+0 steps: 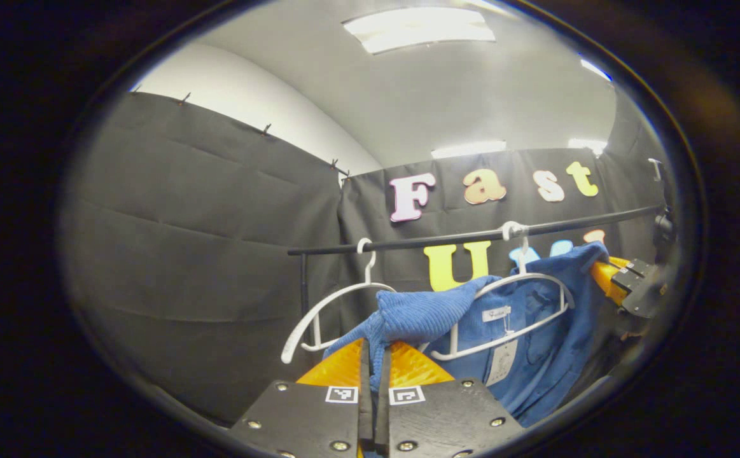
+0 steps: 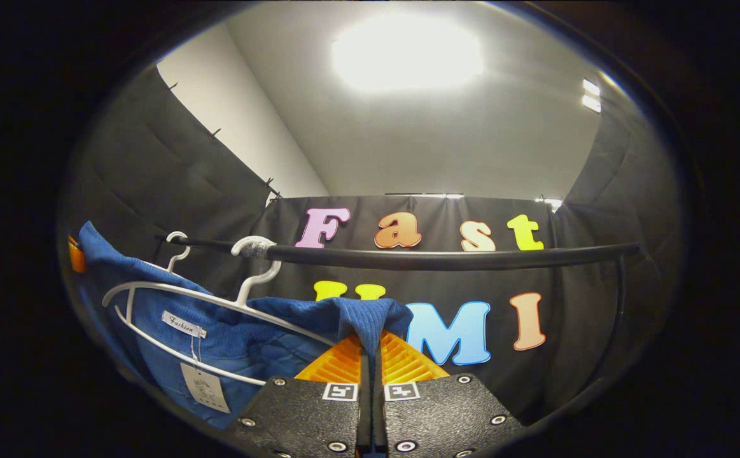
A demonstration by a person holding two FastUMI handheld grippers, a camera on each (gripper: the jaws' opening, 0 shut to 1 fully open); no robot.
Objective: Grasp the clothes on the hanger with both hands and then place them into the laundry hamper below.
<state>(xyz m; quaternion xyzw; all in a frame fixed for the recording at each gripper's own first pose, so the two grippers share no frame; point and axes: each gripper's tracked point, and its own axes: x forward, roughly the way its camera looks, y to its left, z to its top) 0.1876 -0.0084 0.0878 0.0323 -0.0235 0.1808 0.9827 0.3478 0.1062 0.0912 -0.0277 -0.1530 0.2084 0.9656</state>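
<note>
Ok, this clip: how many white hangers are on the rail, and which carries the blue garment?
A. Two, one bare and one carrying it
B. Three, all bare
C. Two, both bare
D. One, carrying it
A: the left gripper view shows a bare white hanger beside a second hanger carrying the blue garment on the rail.

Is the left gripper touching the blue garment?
Touching. The left gripper view shows the left gripper with both orange fingers closed on a fold of the blue garment.
</note>
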